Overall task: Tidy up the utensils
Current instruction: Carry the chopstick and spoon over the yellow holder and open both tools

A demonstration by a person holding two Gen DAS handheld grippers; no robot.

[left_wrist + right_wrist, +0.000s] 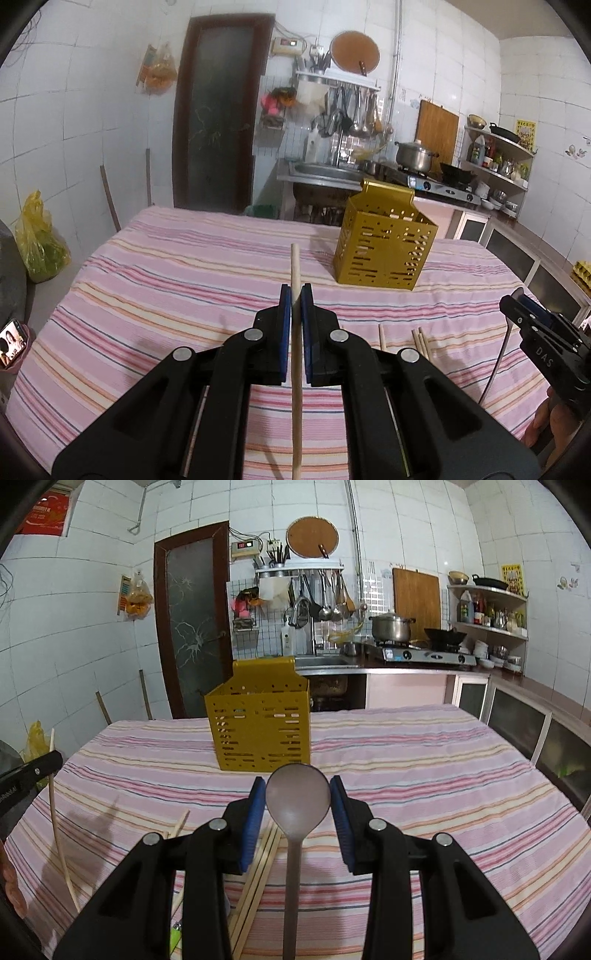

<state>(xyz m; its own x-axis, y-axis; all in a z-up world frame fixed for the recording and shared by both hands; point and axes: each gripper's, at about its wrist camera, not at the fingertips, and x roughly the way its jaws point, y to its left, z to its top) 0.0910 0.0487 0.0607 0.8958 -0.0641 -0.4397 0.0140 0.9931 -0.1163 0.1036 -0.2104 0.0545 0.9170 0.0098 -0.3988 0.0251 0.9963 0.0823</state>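
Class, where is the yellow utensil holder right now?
The yellow utensil holder stands upright on the striped tablecloth, ahead of both grippers, at the far side toward the sink.

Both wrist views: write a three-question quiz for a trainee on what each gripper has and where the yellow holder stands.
1. True or false: the left gripper is empty.
2. Multiple choice: what sits between the pads of the right gripper? A) a fork B) a spoon C) a knife
3. Fill in: the yellow holder stands ___ on the striped tablecloth, beyond the loose chopsticks.

Key
1. False: it is clamped on a single chopstick.
2. B: the pads press on the sides of the spoon's bowl.
3. upright
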